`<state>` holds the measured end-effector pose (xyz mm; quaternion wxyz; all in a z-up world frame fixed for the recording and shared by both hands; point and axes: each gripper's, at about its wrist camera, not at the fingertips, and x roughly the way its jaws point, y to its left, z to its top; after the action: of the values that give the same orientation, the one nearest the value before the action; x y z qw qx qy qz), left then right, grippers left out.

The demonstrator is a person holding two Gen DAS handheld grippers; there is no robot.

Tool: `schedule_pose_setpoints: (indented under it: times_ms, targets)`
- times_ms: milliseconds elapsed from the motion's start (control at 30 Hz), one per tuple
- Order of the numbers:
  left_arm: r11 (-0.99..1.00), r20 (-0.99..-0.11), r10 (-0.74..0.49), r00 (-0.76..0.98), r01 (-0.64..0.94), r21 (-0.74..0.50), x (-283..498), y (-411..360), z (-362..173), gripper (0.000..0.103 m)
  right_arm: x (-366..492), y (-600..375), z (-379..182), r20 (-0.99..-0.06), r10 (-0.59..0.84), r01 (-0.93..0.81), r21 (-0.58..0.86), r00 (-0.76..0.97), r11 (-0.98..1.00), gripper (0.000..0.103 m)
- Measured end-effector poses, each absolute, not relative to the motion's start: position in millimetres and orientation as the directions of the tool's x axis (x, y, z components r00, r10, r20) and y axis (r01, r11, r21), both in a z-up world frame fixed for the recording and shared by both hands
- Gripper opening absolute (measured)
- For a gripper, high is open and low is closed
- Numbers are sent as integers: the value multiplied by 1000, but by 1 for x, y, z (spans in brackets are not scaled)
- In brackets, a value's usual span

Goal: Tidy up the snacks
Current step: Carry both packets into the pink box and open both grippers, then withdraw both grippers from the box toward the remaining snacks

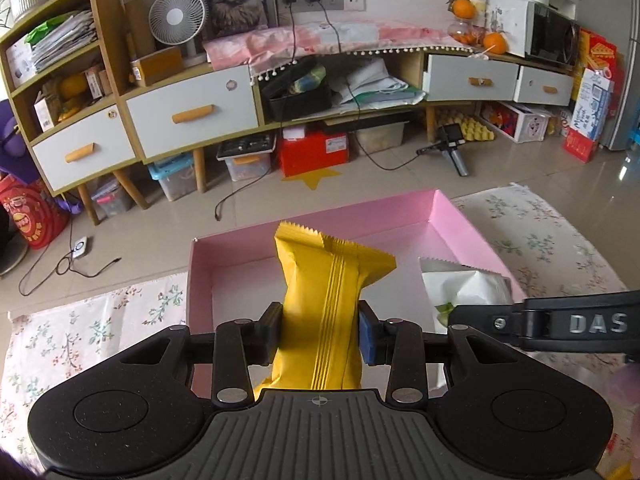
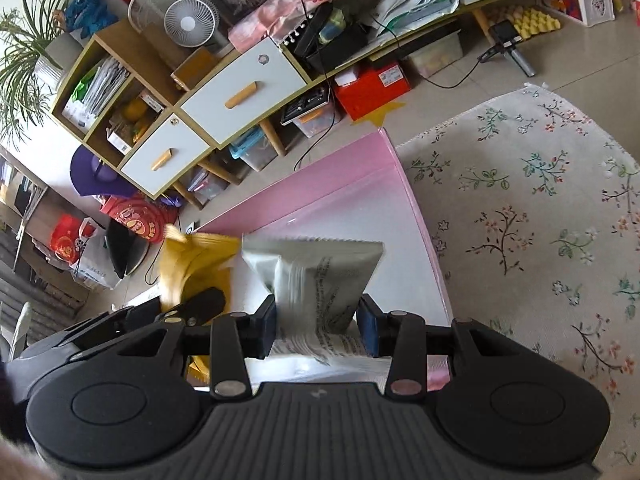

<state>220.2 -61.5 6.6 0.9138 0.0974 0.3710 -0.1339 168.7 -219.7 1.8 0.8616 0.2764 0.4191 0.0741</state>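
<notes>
Left gripper (image 1: 320, 334) is clamped on a yellow snack packet (image 1: 324, 300), jaws pinching its midsection, packet standing up ahead of the fingers over the pink box (image 1: 240, 240). Right gripper (image 2: 316, 330) is clamped the same way on a white snack packet (image 2: 316, 276) with printed text, also over the pink box (image 2: 404, 200).

Left wrist view only: the whole box outline, open top, pale floor inside; the white snack packet (image 1: 464, 284) ahead and to the right of the left gripper, low inside the box near its right wall, with the right gripper's black arm (image 1: 560, 322) crossing in front of it. Beyond the box: the cabinet (image 1: 192, 112) with drawers, a fan (image 1: 178, 18), a cat picture (image 1: 236, 0), oranges (image 1: 464, 6) and a red box (image 1: 312, 152) under it.

Right wrist view only: the yellow snack packet (image 2: 196, 260) blurred just left of the white one, the left gripper's body (image 2: 120, 320) beside it blocking the box's left half. Floral cloth (image 2: 540, 200) spreads to the right of the box wall; a plant (image 2: 24, 48) sits far left.

Neither view shows whether the packets' lower ends touch the box floor.
</notes>
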Motion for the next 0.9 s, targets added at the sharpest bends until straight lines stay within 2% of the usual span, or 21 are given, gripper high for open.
schedule_pose_setpoints:
  times_ms: [267,367,400,433,500,533,700,900]
  targets:
    - [958,-710,-135,692,275,86,229,-58,-7,32,170,-214,4,-662,364,76,538,655,840,38]
    - [958,-706,-153,691,278,64,228,-54,-5,35,169,-215,3,-662,367,80,543,654,836,42]
    - [957,-707,-166,688,286,54,227,-53,-4,38,168,-216,4,-661,362,87,543,657,835,47]
    - [956,-706,-168,688,288,53,226,-51,-2,46,168,-218,6,-658,354,94,544,664,834,51]
    - [957,-702,-156,695,282,66,222,-50,1,62,165,-221,10,-646,353,96,553,677,828,65]
    - [956,-701,-157,695,284,68,220,-50,2,65,164,-223,12,-640,352,96,556,683,826,67]
    - [955,-714,-156,683,289,68,205,-47,12,76,154,-224,19,-640,342,96,548,689,831,75]
    - [952,-715,-161,681,299,71,177,-39,26,83,140,-223,25,-667,310,88,492,678,866,83]
